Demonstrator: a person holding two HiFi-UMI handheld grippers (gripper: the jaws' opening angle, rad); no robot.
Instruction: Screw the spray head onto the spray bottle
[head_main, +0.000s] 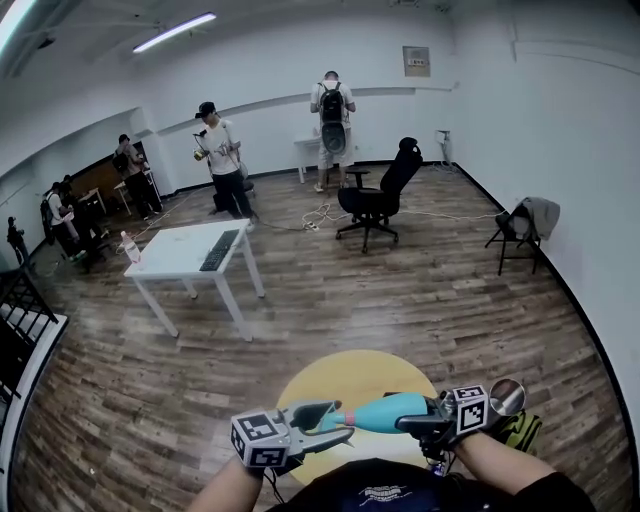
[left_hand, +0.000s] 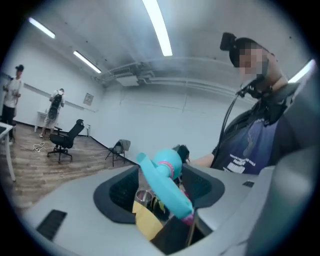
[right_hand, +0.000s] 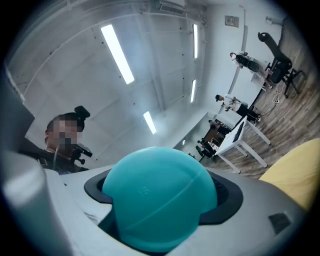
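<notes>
A teal spray bottle (head_main: 388, 410) lies level in the air above the round yellow table (head_main: 345, 378), neck pointing left. My right gripper (head_main: 428, 421) is shut on its body; in the right gripper view the bottle's round base (right_hand: 157, 197) fills the space between the jaws. The teal spray head (left_hand: 167, 172), with a pink collar and a long trigger, sits at the bottle's neck between the jaws of my left gripper (head_main: 335, 422). Those jaws stand open, with gaps showing beside the head. How far the head sits on the neck is hidden.
A steel cup (head_main: 507, 395) and a green-black item (head_main: 521, 431) sit just beyond my right gripper. Farther off stand a white table with a keyboard (head_main: 190, 255), a black office chair (head_main: 378, 195) and a folding chair (head_main: 520, 235). Several people stand along the back wall.
</notes>
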